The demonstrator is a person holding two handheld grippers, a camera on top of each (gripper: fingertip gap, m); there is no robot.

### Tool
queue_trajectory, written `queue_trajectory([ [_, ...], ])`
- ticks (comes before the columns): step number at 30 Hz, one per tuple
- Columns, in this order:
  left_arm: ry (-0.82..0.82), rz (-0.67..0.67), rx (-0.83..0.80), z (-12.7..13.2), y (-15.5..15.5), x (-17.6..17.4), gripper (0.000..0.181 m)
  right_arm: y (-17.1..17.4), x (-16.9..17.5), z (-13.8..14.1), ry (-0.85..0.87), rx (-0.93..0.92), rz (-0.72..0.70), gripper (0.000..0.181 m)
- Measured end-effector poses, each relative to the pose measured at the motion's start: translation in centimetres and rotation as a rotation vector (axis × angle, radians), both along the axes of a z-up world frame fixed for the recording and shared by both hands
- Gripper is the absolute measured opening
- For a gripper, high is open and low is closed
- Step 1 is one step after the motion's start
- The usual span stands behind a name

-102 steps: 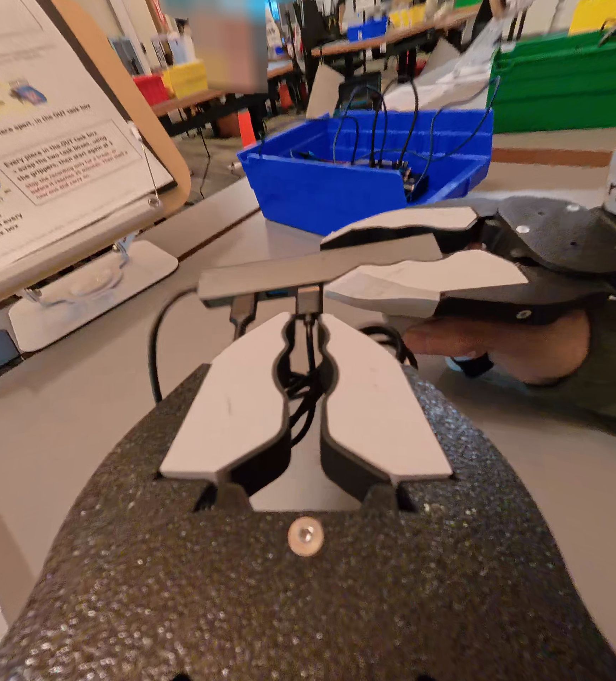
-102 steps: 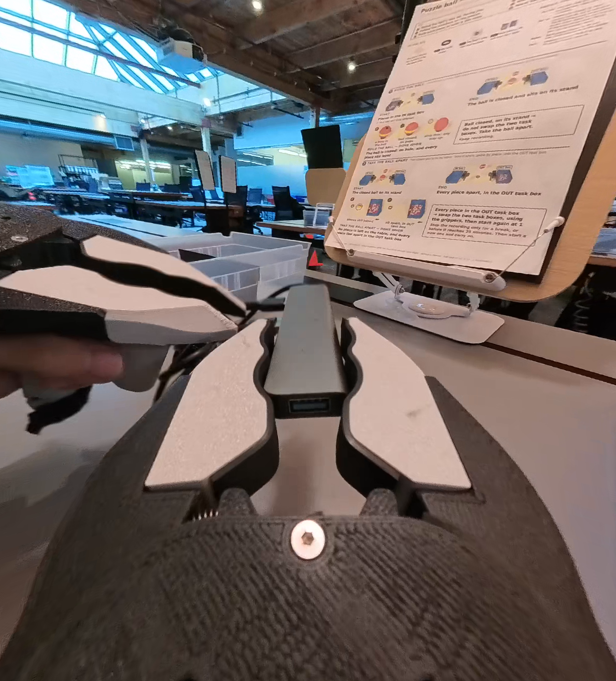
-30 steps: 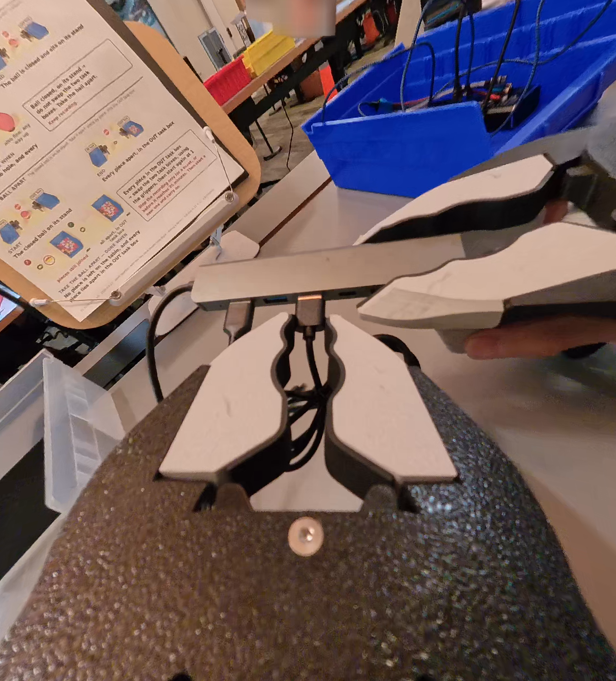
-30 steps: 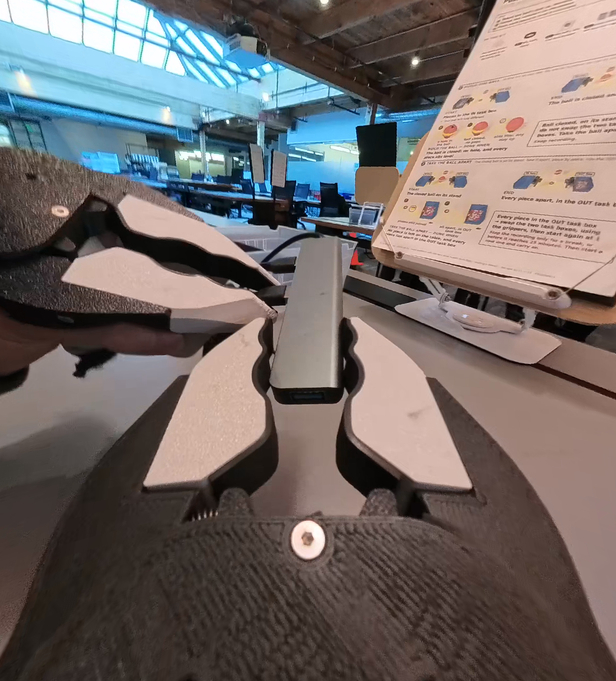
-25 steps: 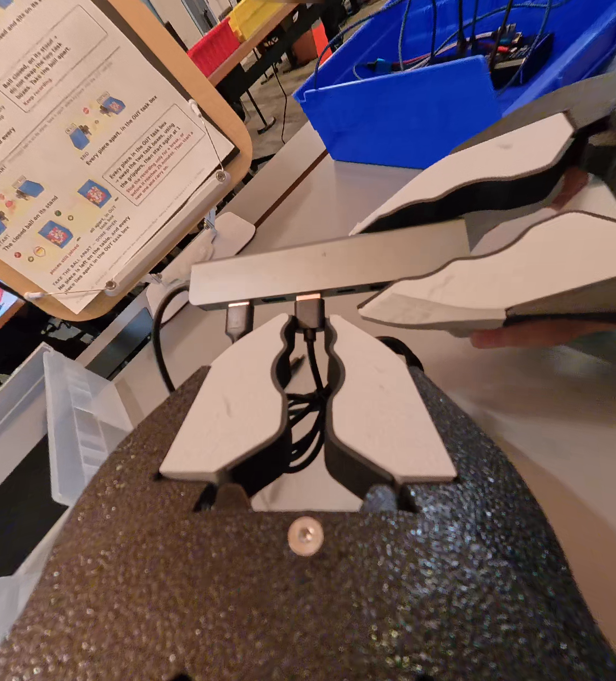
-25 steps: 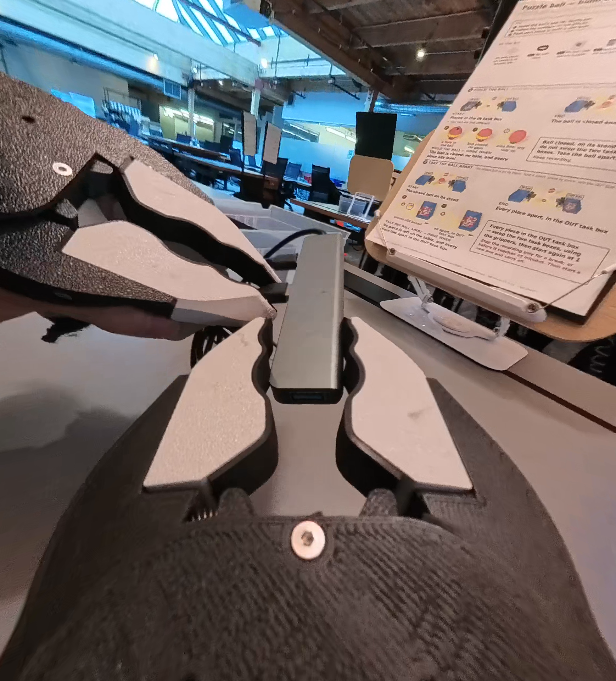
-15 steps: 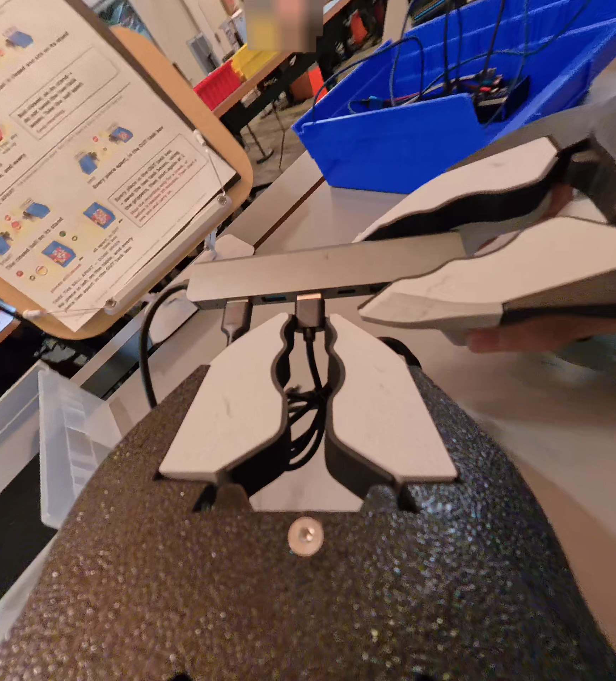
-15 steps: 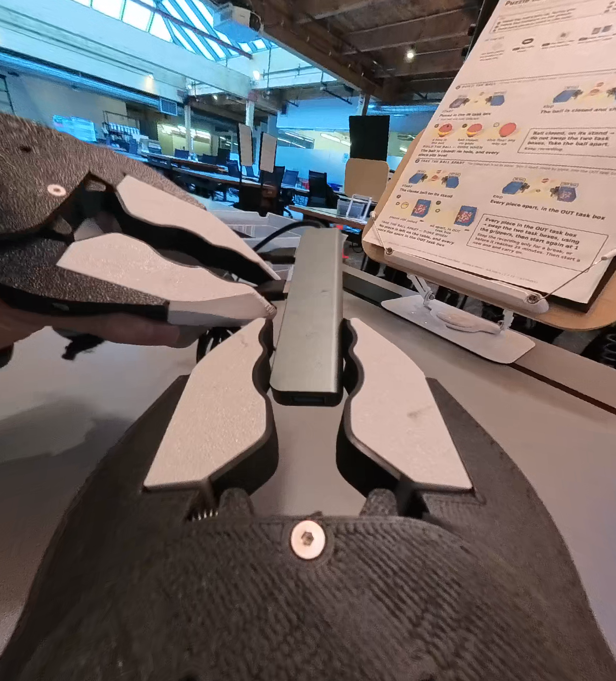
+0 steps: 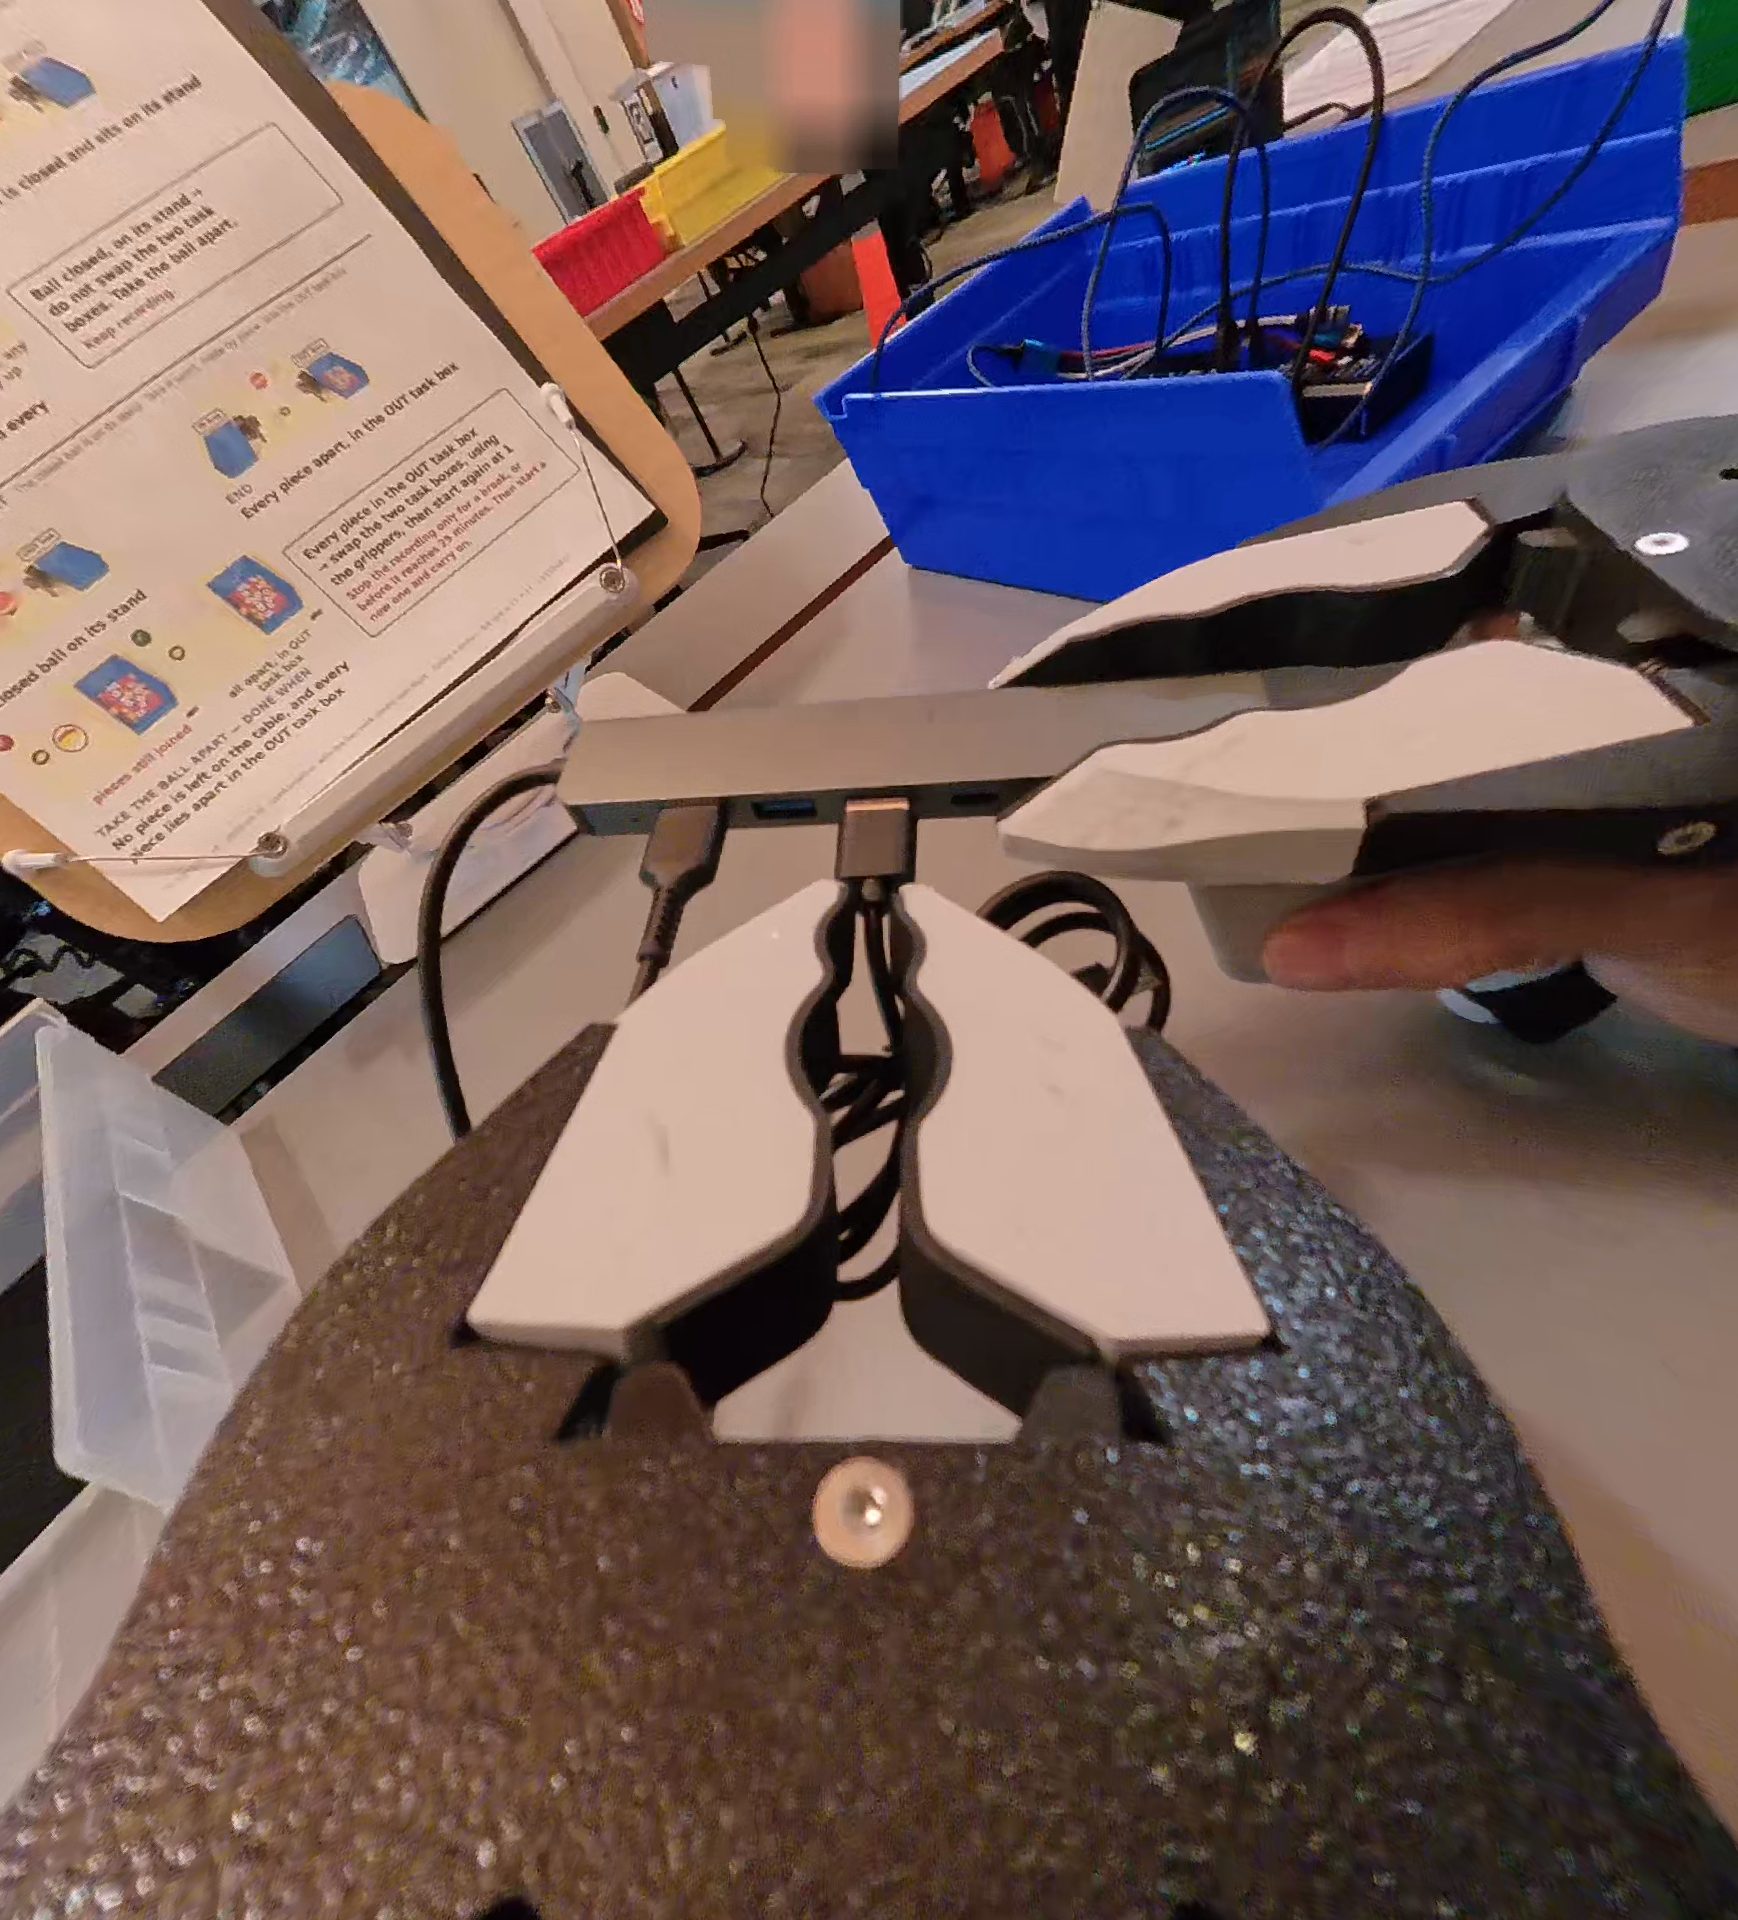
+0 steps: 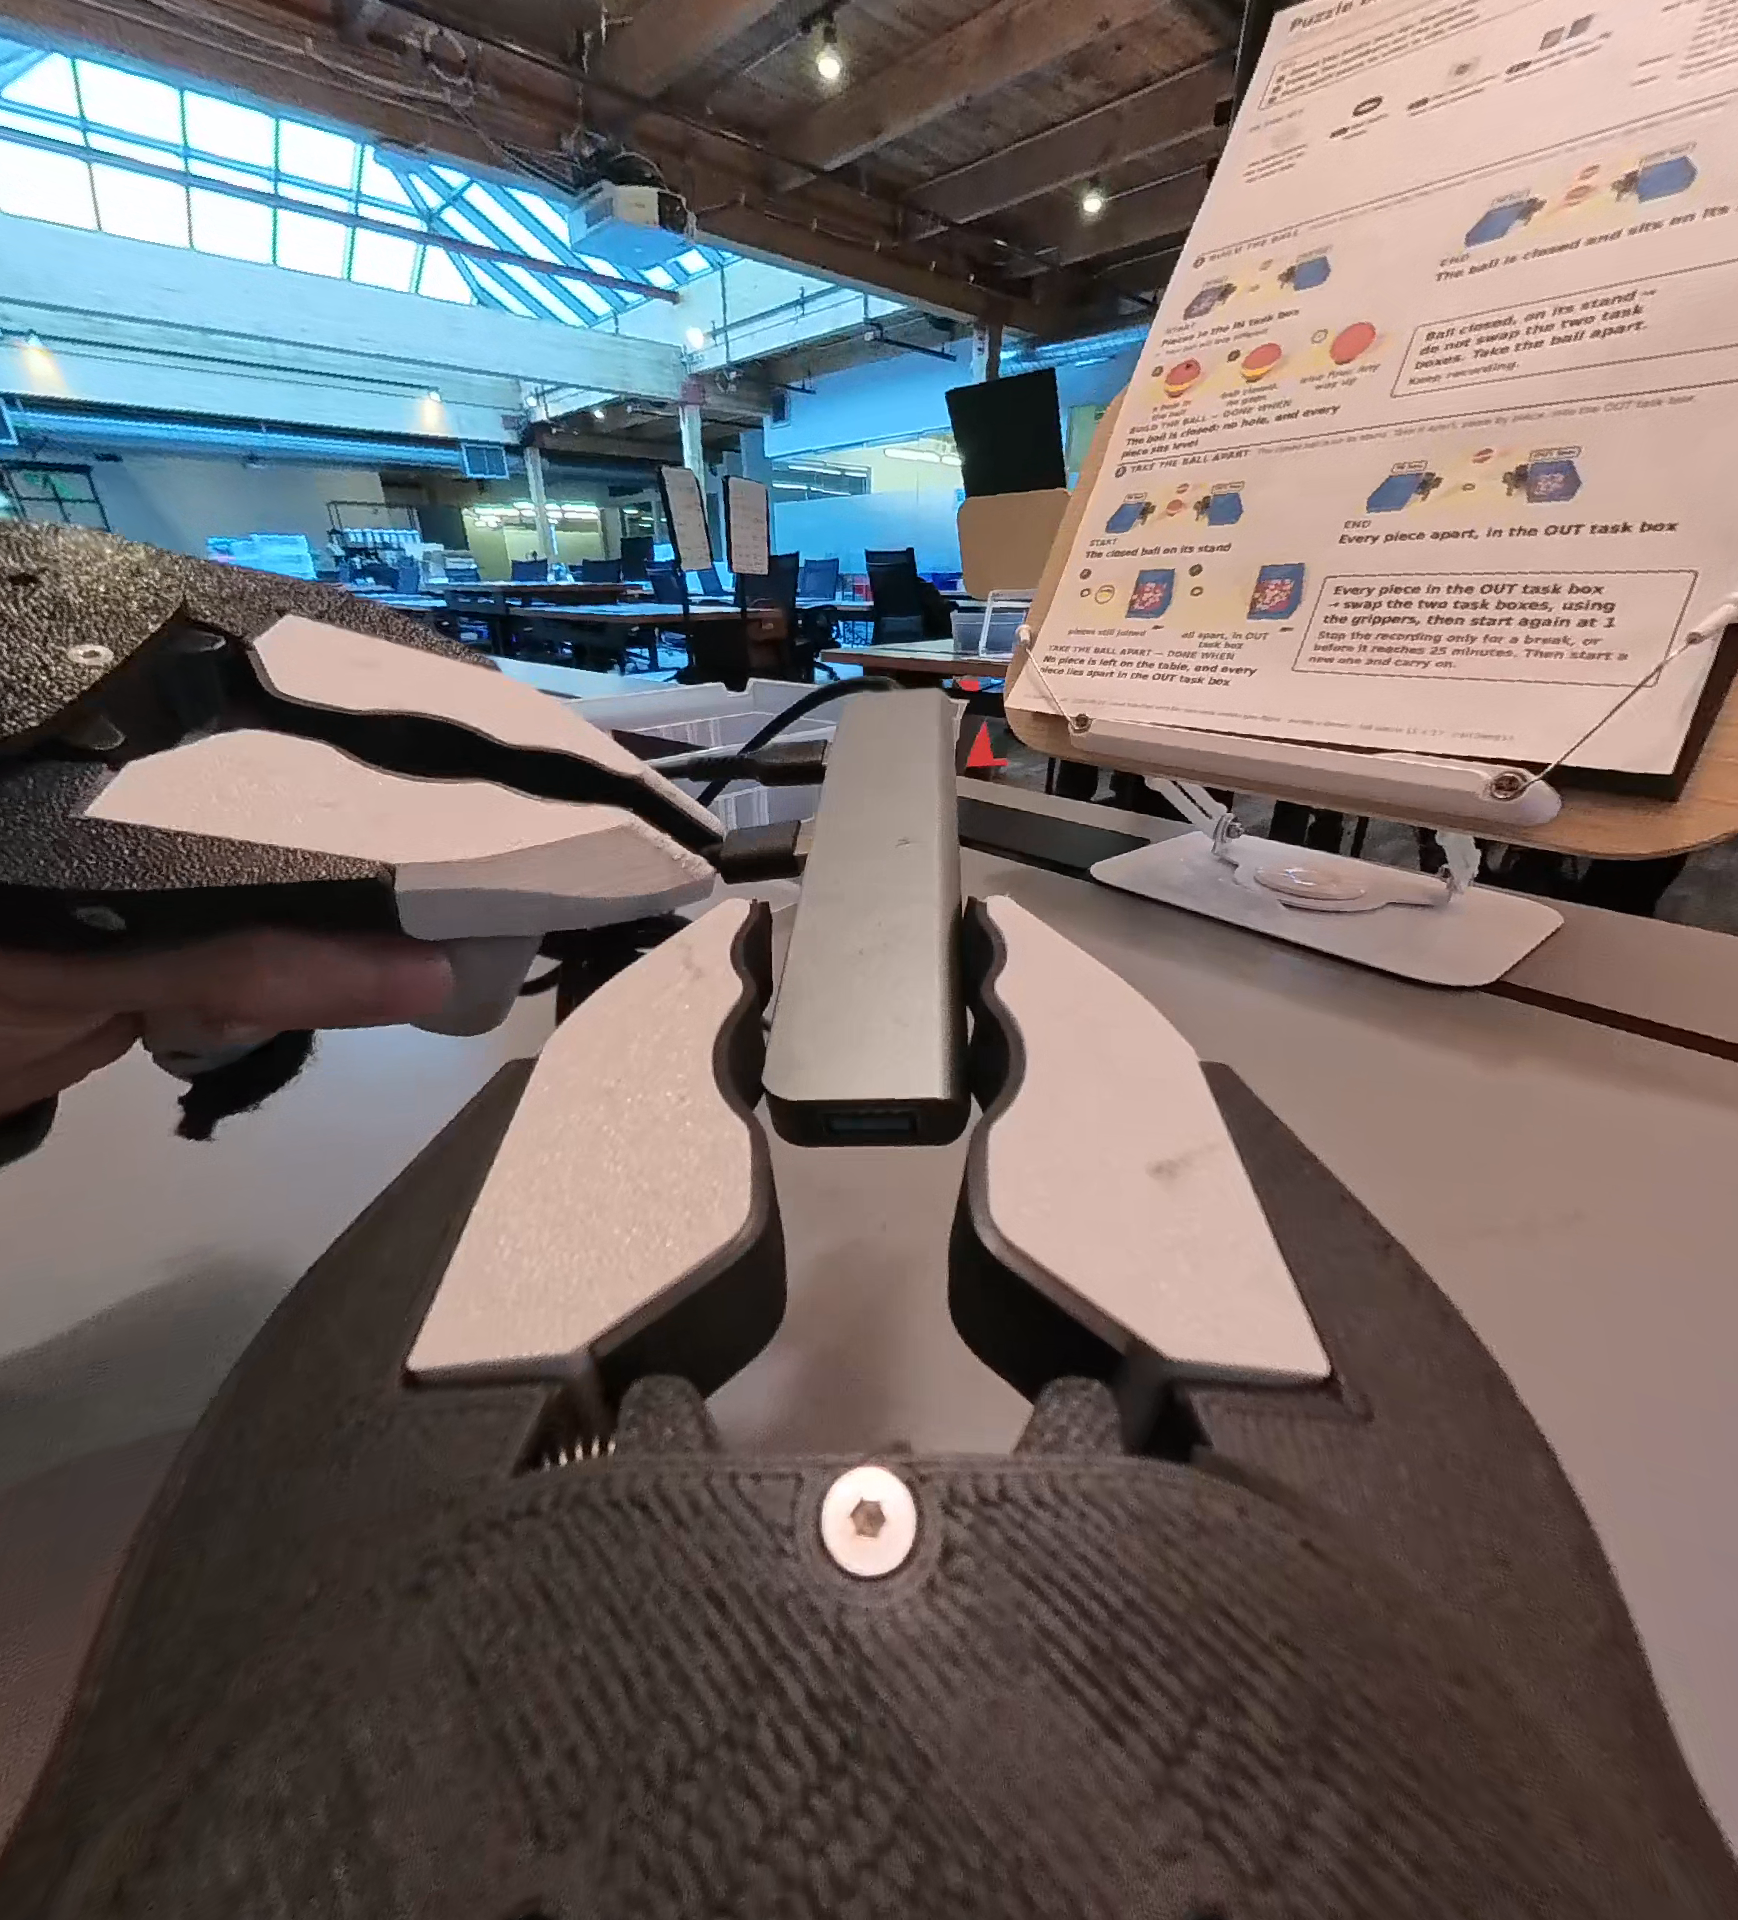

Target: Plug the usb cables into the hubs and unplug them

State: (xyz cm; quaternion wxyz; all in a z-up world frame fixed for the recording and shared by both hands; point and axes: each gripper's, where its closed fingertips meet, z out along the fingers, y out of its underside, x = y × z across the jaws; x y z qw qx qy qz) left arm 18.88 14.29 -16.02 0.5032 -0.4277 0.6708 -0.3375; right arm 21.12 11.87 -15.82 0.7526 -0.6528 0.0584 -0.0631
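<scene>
A grey usb hub [image 9: 823, 740] hangs level above the table, crosswise in the left wrist view. My right gripper [image 10: 865, 914] is shut on its near end [image 10: 870, 966]; it also shows in the left wrist view [image 9: 1010, 753]. My left gripper [image 9: 870, 899] is shut on a black usb cable [image 9: 870, 1049] just behind its silver plug [image 9: 875, 840], which sits in a side port of the hub. In the right wrist view the left gripper [image 10: 704, 847] meets the hub's left side at that plug [image 10: 761, 847]. A second black plug [image 9: 683, 847] sits in a port further left.
An instruction sheet on a wooden stand [image 9: 221, 468] stands on the table to the left, also in the right wrist view [image 10: 1416, 468]. A blue bin [image 9: 1260, 416] with wires is behind. A clear plastic box [image 9: 117, 1195] is at the left edge. Coiled black cable [image 9: 1073, 925] lies under the hub. My left and right fingertips are right by each other.
Both grippers keep their grip. Hub and cable have swung together towards the instruction stand and tilted slightly. The plug stays in the port.
</scene>
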Motion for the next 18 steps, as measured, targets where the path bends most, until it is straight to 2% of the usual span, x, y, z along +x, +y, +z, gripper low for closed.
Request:
queue_trajectory([
  [7,-0.070,-0.009,0.042,0.4,0.1,-0.3,0.004,0.3,-0.4,-0.5,-0.059,-0.051,0.014,0.036],
  [12,-0.124,-0.073,0.078,2.2,-0.7,-0.6,0.004,0.5,-0.7,-0.9,-0.089,-0.092,0.022,0.035],
  [15,-0.075,-0.031,0.135,1.4,-0.3,-0.4,0.004,0.4,-0.4,-0.8,-0.082,-0.086,-0.003,0.034],
  [18,-0.023,-0.040,0.063,-0.1,0.0,-0.2,0.004,0.2,-0.2,-0.7,-0.073,-0.072,-0.013,0.035],
])
